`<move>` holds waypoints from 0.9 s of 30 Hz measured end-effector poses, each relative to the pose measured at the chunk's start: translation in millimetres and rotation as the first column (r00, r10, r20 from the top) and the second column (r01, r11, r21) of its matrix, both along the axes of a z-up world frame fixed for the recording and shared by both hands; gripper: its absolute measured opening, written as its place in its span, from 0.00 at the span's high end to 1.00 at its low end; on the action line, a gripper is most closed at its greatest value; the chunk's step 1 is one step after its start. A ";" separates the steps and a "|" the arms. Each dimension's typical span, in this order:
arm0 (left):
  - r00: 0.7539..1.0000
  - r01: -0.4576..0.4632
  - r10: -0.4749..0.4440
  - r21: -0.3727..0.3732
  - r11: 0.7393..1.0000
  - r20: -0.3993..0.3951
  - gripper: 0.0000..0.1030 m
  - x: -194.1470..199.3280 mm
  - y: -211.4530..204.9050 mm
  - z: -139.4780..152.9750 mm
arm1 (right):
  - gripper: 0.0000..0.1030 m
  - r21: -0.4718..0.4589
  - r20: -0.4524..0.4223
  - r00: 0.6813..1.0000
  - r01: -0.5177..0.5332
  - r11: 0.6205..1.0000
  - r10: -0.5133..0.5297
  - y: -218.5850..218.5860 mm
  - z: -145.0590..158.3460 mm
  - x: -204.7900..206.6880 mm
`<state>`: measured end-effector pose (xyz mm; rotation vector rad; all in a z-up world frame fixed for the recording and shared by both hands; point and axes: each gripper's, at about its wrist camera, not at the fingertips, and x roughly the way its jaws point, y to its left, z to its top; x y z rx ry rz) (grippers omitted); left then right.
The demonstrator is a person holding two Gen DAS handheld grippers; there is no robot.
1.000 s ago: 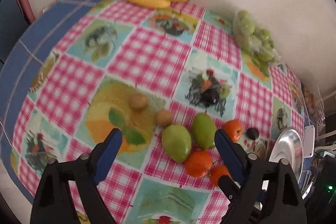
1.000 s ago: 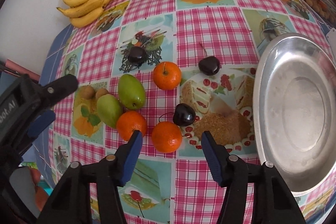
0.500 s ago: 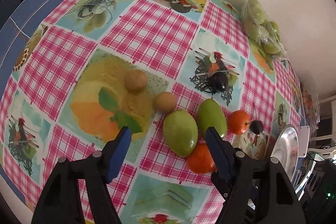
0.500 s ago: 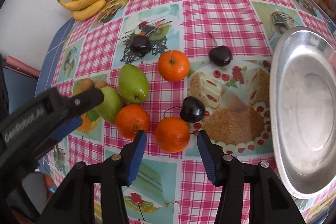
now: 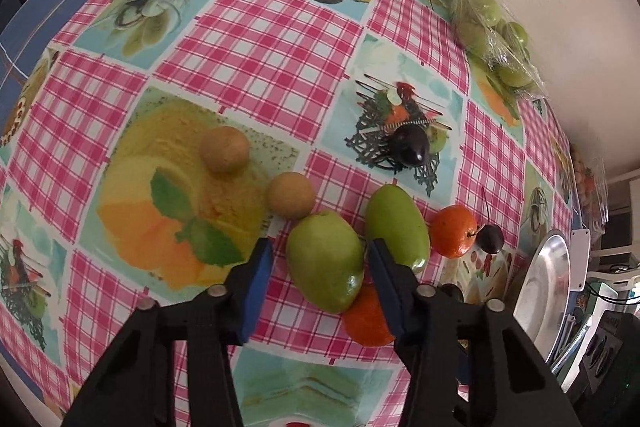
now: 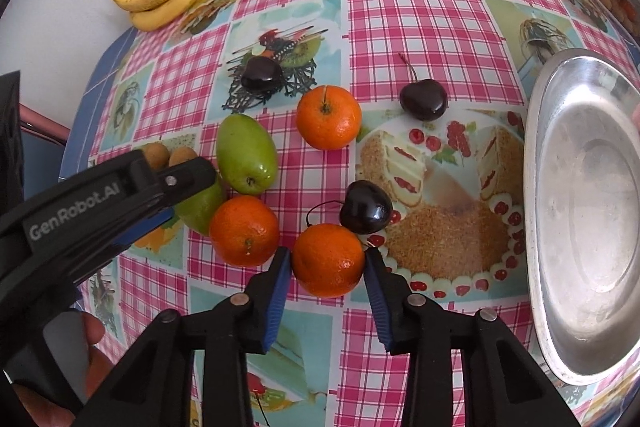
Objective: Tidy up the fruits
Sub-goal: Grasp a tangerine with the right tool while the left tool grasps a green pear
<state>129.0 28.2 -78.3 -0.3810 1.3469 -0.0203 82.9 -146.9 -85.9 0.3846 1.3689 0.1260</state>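
Fruits on the worktop: right gripper point(image 6: 325, 261) jaws, just closing, touch the nearest tangerine point(image 6: 327, 259); left gripper point(image 5: 318, 261) jaws, also closing, remain apart around the green fruit point(image 5: 325, 259), both pickups imminent.

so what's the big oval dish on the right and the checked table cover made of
Large oval dish: looks like metal, maybe aluminium or steel, with a dull silvery brushed sheen and soft reflections. Pink checked table cover: probably wipeable plastic or oilcloth, smooth with printed food pictures; woven cloth can't be ruled out.

The only readable text was "GenRobot.AI", printed in pale letters along the black side of the left tool point(image 6: 192, 183).
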 end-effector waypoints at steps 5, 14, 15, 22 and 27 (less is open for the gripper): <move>1.000 0.011 -0.011 0.012 1.000 0.001 0.60 -1.4 -5.2 -1.5 | 0.62 0.020 -0.002 1.000 0.009 1.000 -0.009 -0.5 -2.5 0.1; 0.999 0.027 -0.029 0.044 0.999 0.033 0.60 -8.7 -12.6 18.3 | 0.62 0.049 0.015 1.000 0.019 0.999 -0.020 -4.6 5.4 -4.1; 0.999 0.030 -0.032 0.045 0.999 0.044 0.60 -8.9 -15.1 22.7 | 0.62 0.048 0.022 1.000 0.020 0.999 -0.021 -5.2 8.0 -4.8; 0.991 0.050 -0.056 0.054 0.997 0.123 0.60 -18.9 -19.1 53.8 | 0.62 0.030 0.081 0.996 0.037 0.999 -0.039 -11.8 32.1 -14.8; 0.984 0.060 -0.069 0.061 0.996 0.162 0.60 -25.9 -23.3 70.9 | 0.62 -0.020 0.131 0.990 0.055 0.998 -0.052 -20.0 51.2 -22.5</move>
